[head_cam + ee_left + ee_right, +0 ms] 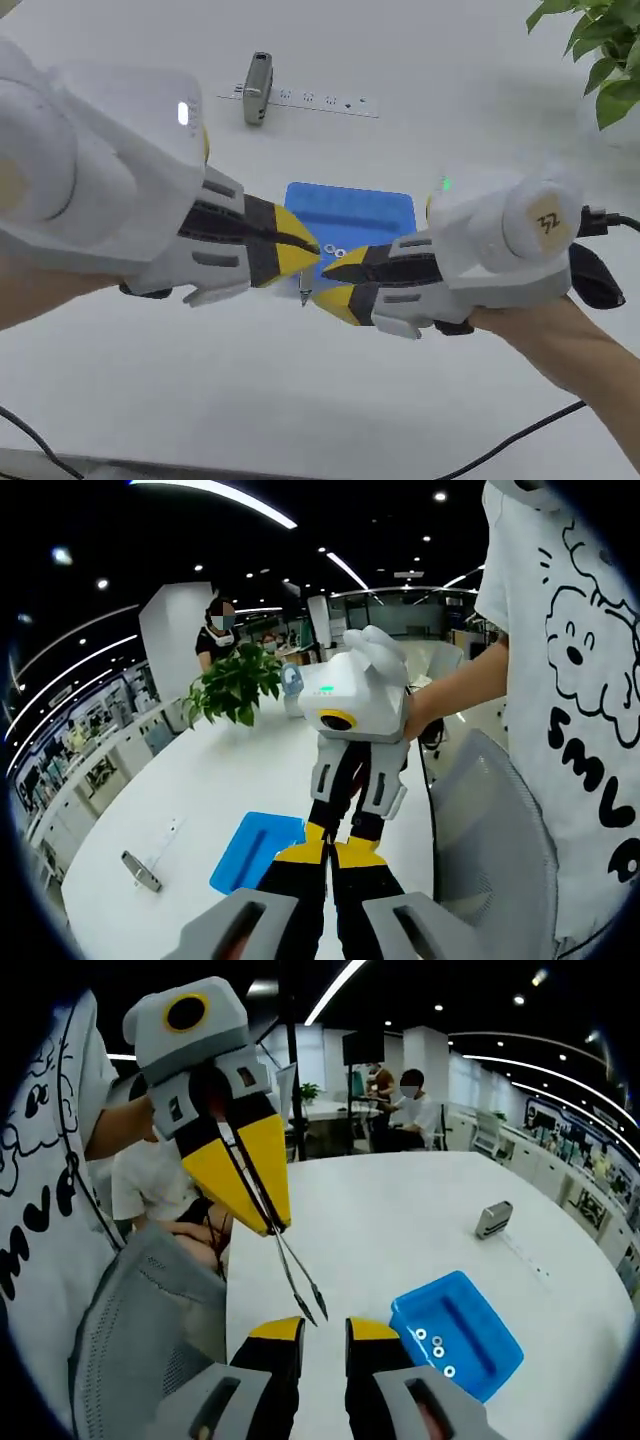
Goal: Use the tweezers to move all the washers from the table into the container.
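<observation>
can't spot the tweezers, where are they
In the right gripper view the tweezers are clamped in the left gripper, tips reaching down towards the right gripper, left of the blue tray holding washers.

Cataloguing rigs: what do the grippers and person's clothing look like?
The left gripper and right gripper have white housings and dark jaws tipped yellow. The right bears a "32" sticker, green light and black cable. The T-shirt is white, printed black.

On table (300, 400), mid: container (350, 212). In its near-left corner: washers (335, 252). Behind it: power strip (310, 101), plug block (258, 88) near strip's left end. Far right: plant (600, 60). At container's near edge: tweezers (304, 290) in left gripper (308, 250), tips just before right gripper (322, 282).
</observation>
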The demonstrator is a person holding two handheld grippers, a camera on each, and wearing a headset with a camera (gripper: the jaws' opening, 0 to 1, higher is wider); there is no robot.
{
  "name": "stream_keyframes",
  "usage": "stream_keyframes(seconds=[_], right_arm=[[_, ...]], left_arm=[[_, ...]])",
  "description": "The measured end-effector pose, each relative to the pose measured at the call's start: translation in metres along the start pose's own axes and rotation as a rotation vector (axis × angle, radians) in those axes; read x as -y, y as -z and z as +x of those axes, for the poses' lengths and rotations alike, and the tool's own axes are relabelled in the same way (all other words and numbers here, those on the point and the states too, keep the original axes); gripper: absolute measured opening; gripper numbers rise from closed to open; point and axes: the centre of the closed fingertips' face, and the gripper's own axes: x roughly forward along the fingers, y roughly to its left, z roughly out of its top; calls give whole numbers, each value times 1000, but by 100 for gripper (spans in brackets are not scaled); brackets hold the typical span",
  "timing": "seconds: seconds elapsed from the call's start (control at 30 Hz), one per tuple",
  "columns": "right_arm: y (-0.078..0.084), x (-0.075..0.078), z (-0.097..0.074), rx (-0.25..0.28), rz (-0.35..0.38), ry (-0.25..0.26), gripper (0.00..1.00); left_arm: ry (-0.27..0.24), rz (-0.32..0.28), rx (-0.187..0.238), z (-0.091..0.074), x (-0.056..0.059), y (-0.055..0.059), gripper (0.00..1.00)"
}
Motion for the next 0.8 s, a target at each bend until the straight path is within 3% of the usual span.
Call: stream_keyframes(seconds=[0.13, 0.3, 0.4, 0.57, 0.63, 0.8], right_arm=[[-7, -14, -5, 28, 11, -28, 18], [-7, -16, -11, 45, -4, 4, 16], [-4, -16, -13, 42, -9, 8, 11], [12, -18, -17, 3, -35, 21, 8], [23, -16, -17, -53, -67, 41, 8], [47, -15, -7, -157, -154, 52, 6]], left_arm=[[33, 22, 9, 2, 7, -10, 0], [87, 45, 23, 6, 21, -19, 0], [90, 57, 12, 10, 27, -20, 0], [90, 77, -24, 12, 32, -8, 0], [99, 82, -56, 15, 33, 6, 0], [112, 66, -66, 26, 34, 28, 0]])
